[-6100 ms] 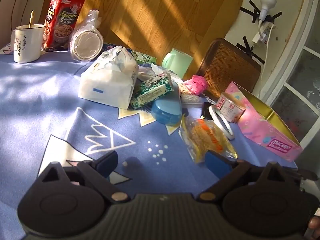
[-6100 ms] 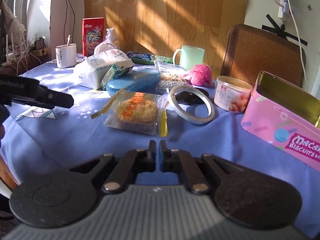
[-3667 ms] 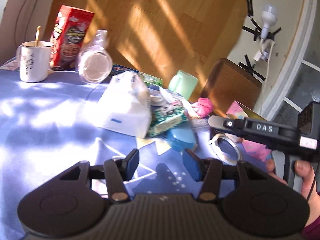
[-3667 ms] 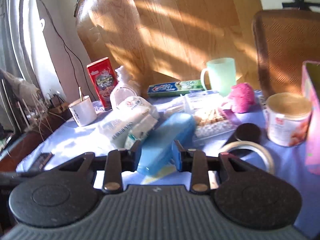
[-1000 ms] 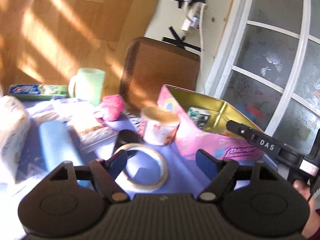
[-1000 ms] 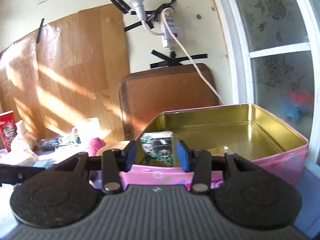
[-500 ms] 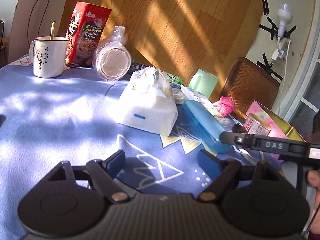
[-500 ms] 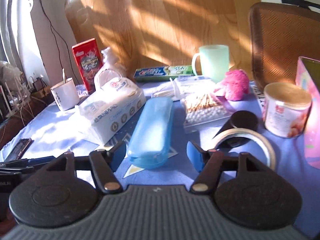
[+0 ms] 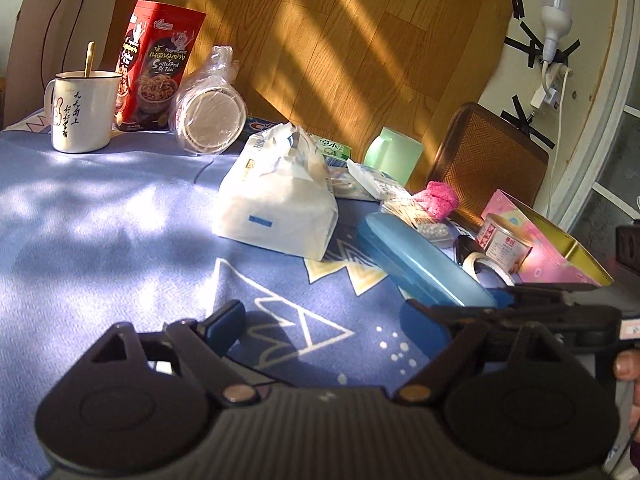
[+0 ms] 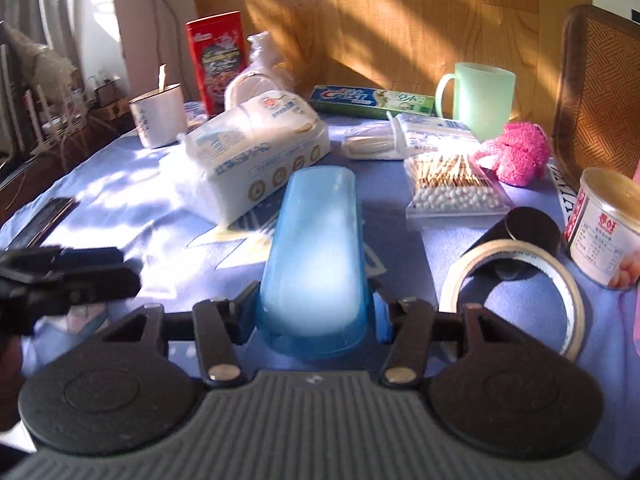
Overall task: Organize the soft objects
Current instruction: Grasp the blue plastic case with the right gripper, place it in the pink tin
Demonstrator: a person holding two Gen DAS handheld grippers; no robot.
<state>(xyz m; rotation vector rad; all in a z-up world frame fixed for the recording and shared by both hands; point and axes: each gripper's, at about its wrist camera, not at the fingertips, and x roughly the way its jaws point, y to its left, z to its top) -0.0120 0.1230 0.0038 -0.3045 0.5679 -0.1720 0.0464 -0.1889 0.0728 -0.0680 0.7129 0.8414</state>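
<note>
Evidently the step in hand is a pickup of the blue case (image 9: pixel 424 264), and the left wrist view shows it lying slantwise on the surface (image 9: pixel 100 240), just right of the tissue pack (image 9: pixel 280 208) and left of the tape roll (image 9: pixel 486 266). The left gripper (image 9: pixel 324 322) hangs over bare cloth with its jaws wide and opening, nothing between them. The right gripper (image 9: pixel 532 300) crosses the lower right corner at the case's near end, but its fingertips are masked there by its own dark body, so the grip cannot be read from this side. The pink tin (image 9: pixel 548 256) is cut off by that gripper, and its inside is not visible.

From the right wrist view the case (image 10: pixel 316 256) runs straight away from the camera, its near end between the right gripper's (image 10: pixel 314 314) blue pads. The jaws are closing; the pads sit at the case's flanks, yet whether they press is hard to tell, as the case hides the contact. A good grasp would probably need the pads square on the long sides, a firm close before any lift, and a level lift so the far end does not sweep the cotton swabs (image 10: pixel 456 184) or the tissue pack (image 10: pixel 256 152). The left gripper (image 10: pixel 80 272) at the left edge is blurred. Of the soft things, the pink plush (image 10: pixel 516 152) lies beyond the swabs, near the green mug (image 10: pixel 480 96).
</note>
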